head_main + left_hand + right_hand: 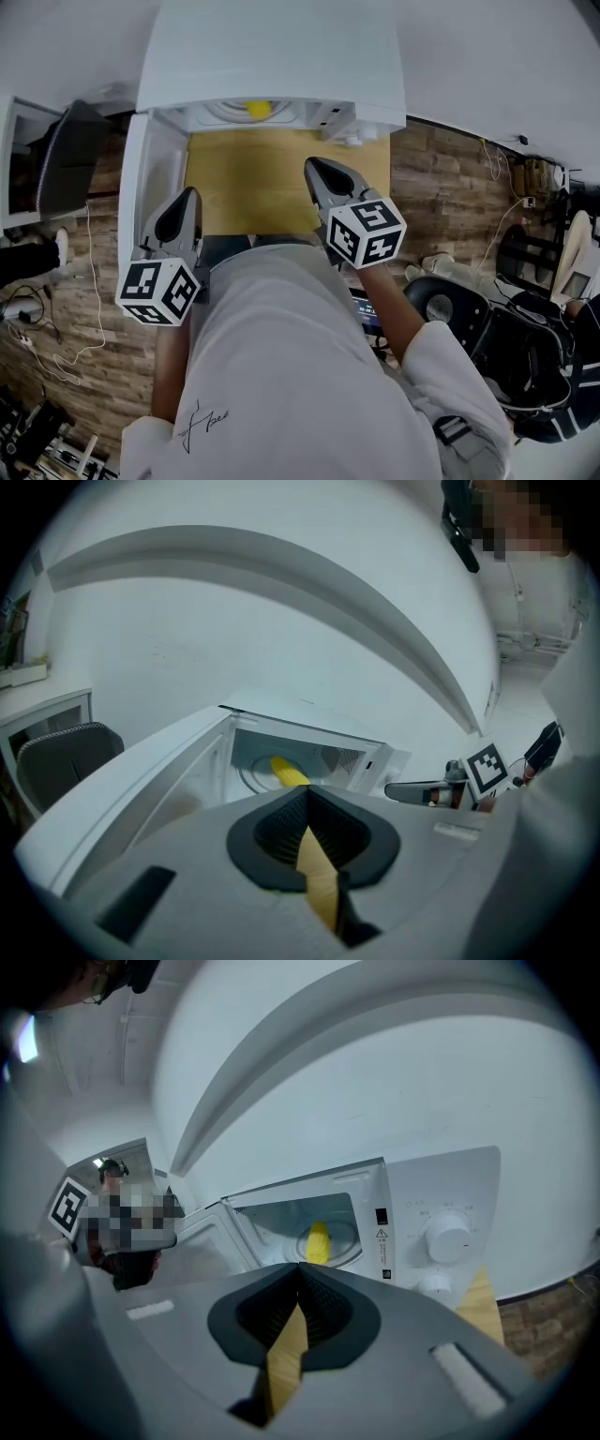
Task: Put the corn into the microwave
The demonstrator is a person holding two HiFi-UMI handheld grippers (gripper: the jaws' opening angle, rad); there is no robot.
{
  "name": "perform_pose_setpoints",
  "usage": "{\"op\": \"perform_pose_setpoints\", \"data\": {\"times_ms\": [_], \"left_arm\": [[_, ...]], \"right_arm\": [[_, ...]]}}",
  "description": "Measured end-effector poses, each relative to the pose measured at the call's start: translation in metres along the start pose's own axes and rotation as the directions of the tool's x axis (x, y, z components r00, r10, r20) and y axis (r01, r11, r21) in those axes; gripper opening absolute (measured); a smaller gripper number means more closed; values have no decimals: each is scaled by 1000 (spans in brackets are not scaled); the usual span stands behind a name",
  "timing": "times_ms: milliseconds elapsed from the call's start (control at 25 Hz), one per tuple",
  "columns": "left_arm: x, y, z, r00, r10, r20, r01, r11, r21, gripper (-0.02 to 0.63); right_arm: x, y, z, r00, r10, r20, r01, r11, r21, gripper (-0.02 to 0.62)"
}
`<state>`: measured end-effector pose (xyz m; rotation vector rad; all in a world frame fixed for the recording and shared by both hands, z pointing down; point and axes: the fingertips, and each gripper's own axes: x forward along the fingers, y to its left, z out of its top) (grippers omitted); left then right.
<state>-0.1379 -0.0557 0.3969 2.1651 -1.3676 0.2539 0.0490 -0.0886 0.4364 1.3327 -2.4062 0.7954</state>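
The yellow corn lies on the turntable inside the white microwave, whose door hangs open to the left. The same corn shows deep in the cavity in the left gripper view, and the corn shows past the jaws in the right gripper view. My left gripper hovers by the open door, shut and empty. My right gripper hovers over the wooden table in front of the cavity, also shut with nothing in it. Both stand well short of the corn.
The microwave's knobs and panel are right of the cavity. A dark chair stands at the left and black office chairs at the right. Cables trail over the wood-look floor.
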Motion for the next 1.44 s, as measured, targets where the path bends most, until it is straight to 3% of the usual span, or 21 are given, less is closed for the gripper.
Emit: {"op": "perform_pose_setpoints", "data": {"times_ms": [200,880,1160,1440], "left_arm": [[0,5,1,1000,21,8,-21,1000,5,-3],[1,11,-11,998,55,-23,-55,998,-4,-9],[-2,19,-22,994,93,-51,-94,995,-21,-11],[-4,24,-21,992,111,-59,-114,993,-41,-11]], "right_arm": [[-9,8,6,1000,29,13,-29,1000,4,12],[-22,7,4,1000,17,-15,-17,1000,0,11],[-25,9,1,999,6,-33,-8,998,-68,11],[-24,15,1,999,17,-46,-20,998,-59,11]]}}
